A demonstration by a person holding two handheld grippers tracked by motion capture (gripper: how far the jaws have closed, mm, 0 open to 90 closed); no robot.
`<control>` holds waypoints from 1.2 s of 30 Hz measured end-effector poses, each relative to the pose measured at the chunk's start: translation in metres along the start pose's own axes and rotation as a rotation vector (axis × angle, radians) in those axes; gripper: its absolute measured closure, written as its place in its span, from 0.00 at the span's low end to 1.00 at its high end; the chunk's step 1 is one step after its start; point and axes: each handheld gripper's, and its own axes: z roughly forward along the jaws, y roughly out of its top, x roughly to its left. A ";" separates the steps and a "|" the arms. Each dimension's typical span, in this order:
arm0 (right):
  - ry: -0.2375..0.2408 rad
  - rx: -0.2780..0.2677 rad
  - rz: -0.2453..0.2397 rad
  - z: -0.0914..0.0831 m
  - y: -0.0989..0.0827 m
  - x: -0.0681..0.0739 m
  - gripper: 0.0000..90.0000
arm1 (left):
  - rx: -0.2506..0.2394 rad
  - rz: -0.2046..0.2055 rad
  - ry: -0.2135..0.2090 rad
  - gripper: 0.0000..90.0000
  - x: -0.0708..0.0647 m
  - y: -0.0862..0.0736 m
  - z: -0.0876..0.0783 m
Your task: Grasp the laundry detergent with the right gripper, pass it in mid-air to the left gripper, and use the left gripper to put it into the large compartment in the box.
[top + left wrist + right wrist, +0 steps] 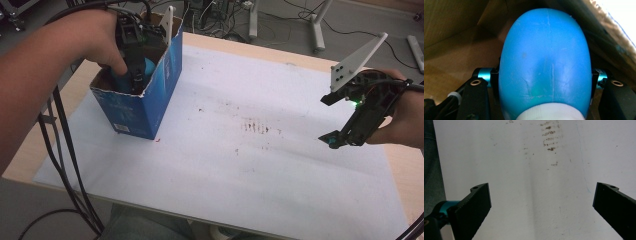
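Surface: stained white sheet [280,165] on wooden table [400,165] | left gripper [134,75] at 10 o'clock inside blue carton [150,107], clamping blue egg-shaped object [545,60] | right gripper [541,207] at 3 o'clock, wide apart, empty.

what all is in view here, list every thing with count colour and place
cardboard box: 1, blue outside and brown inside, open top, standing at the far left of the table
rounded object: 1, blue with a white end, inside the box, clamped between the left claw's jaws
white sheet: 1, white with brown smudges near its middle, covering most of the table
table: 1, light wood, bare along the left and right edges
cables: several, black, hanging off the table's left side
left claw: 1, black, reaching down into the box, shut on the rounded object
right claw: 1, black, held above the sheet at right, jaws wide apart, nothing between them
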 end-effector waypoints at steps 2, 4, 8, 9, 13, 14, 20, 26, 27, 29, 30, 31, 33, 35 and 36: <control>0.000 0.003 0.007 0.000 0.000 0.000 0.01 | 0.006 0.001 -0.002 0.43 0.000 0.001 0.001; 0.002 0.004 0.010 0.000 0.000 0.000 0.01 | -0.001 -0.004 -0.012 0.42 0.001 0.001 0.000; 0.002 0.005 0.011 0.000 0.000 0.001 0.01 | -0.013 -0.007 -0.019 0.40 0.002 0.000 -0.005; 0.001 0.005 0.011 0.000 0.000 0.001 0.01 | -0.014 -0.003 -0.017 0.39 0.002 0.000 -0.007; 0.000 0.006 0.012 0.000 0.000 0.002 0.01 | -0.019 -0.015 -0.011 0.34 0.002 -0.001 -0.013; 0.000 0.005 0.011 -0.001 0.000 0.002 0.01 | -0.022 -0.017 -0.012 0.33 0.002 -0.001 -0.014; -0.003 -0.003 0.006 -0.002 -0.001 0.003 0.01 | -0.028 -0.025 -0.005 0.30 -0.001 -0.002 -0.026; -0.006 -0.011 0.010 -0.005 -0.003 0.003 0.01 | -0.027 -0.011 0.001 0.28 -0.005 -0.002 -0.040; -0.007 -0.013 0.005 -0.006 -0.003 0.003 0.01 | -0.029 -0.018 0.005 0.25 -0.007 -0.001 -0.042; -0.007 -0.015 0.009 -0.007 -0.004 0.003 0.01 | -0.033 -0.019 0.010 0.24 -0.008 -0.001 -0.048; -0.007 -0.018 0.013 -0.007 -0.005 0.003 0.01 | -0.035 -0.014 0.014 0.23 -0.009 -0.001 -0.050; -0.009 -0.019 0.006 -0.008 -0.005 0.002 0.01 | -0.034 -0.015 0.018 0.20 -0.010 0.000 -0.052; -0.009 -0.015 0.018 -0.008 -0.006 0.003 0.01 | -0.036 -0.009 0.030 0.19 -0.012 0.000 -0.058; -0.010 -0.018 0.016 -0.009 -0.007 0.002 0.01 | -0.033 0.006 0.036 0.18 -0.014 0.001 -0.063; -0.009 -0.020 0.018 -0.009 -0.007 0.002 0.01 | -0.037 0.001 0.038 0.17 -0.016 0.002 -0.065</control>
